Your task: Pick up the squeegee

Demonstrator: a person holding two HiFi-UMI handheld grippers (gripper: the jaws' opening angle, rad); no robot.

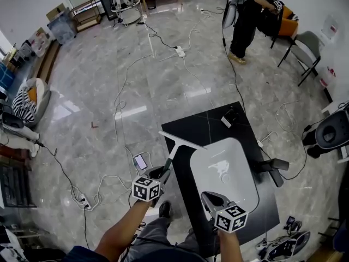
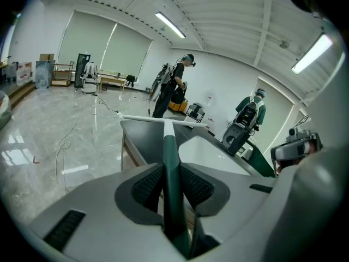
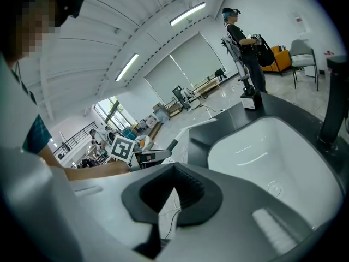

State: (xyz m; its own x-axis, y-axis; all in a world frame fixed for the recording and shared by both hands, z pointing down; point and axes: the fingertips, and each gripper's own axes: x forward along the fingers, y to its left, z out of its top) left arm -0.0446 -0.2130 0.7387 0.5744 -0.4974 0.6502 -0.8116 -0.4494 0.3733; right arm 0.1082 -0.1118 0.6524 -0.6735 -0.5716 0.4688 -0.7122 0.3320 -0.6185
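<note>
The squeegee (image 1: pixel 170 156) has a dark green handle and a long white blade (image 1: pixel 181 141). It is held off the left edge of the black counter (image 1: pixel 202 125), blade end away from me. My left gripper (image 1: pixel 162 172) is shut on the handle. In the left gripper view the handle (image 2: pixel 170 146) runs between the pads (image 2: pixel 147 185) up to the blade (image 2: pixel 163 120). My right gripper (image 1: pixel 206 195) hovers over the near end of the white sink (image 1: pixel 246 168), shut with nothing in it. In the right gripper view its tips (image 3: pixel 175 165) meet, and the squeegee (image 3: pixel 172 144) shows to the left.
A black faucet (image 1: pixel 272 167) stands right of the sink and a small device (image 1: pixel 228 119) lies at the counter's far end. A phone (image 1: pixel 140 161), cables and a power strip (image 1: pixel 180 51) lie on the floor. A person (image 1: pixel 248 15) stands far off near chairs (image 1: pixel 305 45).
</note>
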